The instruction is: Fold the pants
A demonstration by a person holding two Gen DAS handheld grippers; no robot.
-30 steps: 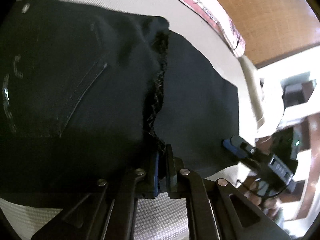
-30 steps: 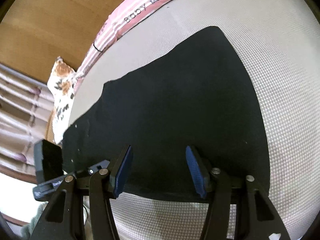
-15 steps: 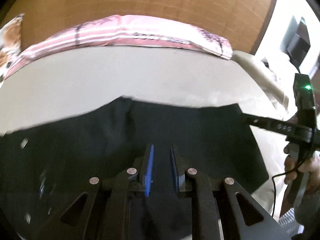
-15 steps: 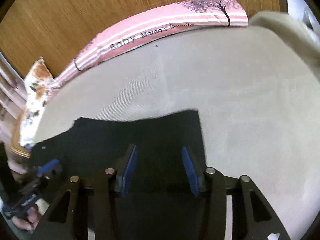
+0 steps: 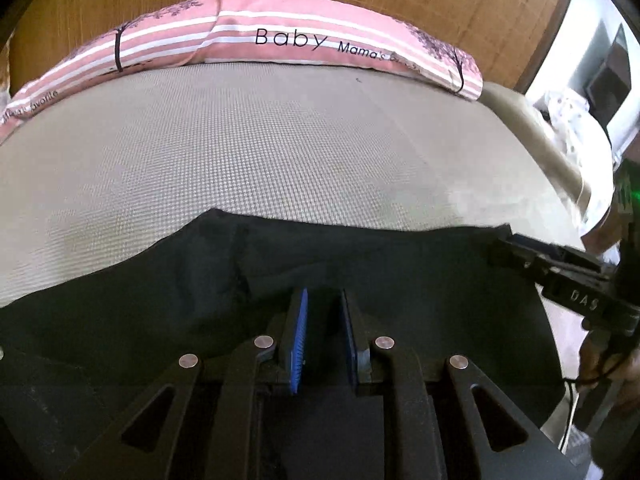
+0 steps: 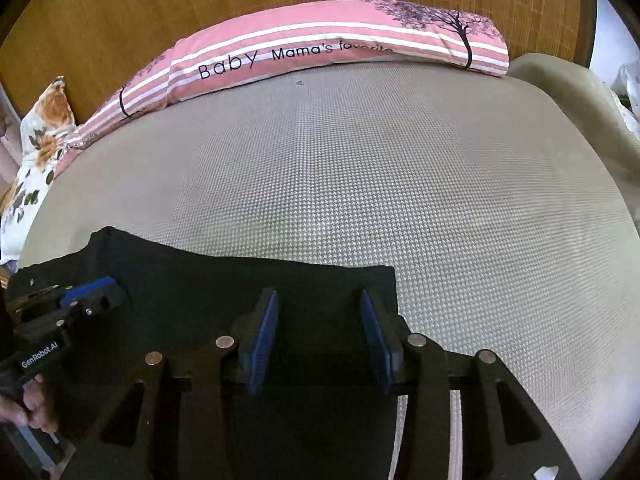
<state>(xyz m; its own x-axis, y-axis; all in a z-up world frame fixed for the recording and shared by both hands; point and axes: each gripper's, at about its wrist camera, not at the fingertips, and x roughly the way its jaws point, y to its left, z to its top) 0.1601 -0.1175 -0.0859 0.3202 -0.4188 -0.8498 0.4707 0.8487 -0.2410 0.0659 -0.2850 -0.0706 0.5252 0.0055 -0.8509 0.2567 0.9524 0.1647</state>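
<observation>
Black pants (image 5: 400, 264) lie flat on the beige mattress (image 5: 280, 144), across the near part of both views (image 6: 224, 280). My left gripper (image 5: 323, 300) hovers over the pants, its blue-padded jaws a narrow gap apart, with nothing between them. My right gripper (image 6: 318, 300) is open wide over the pants' right end and holds nothing. Each gripper shows in the other's view: the right one (image 5: 516, 250) at the pants' far right corner, the left one (image 6: 86, 292) at the left.
A pink striped pillow (image 5: 288, 44) lies along the far edge of the mattress against a wooden headboard (image 6: 160, 4). A floral pillow (image 6: 36, 148) sits at the far left. A beige cushion (image 6: 568, 96) is at the right edge.
Both grippers have tilted up from looking down at the pants to looking across the bed. The left gripper let go of the pants' edge and its jaws parted slightly.
</observation>
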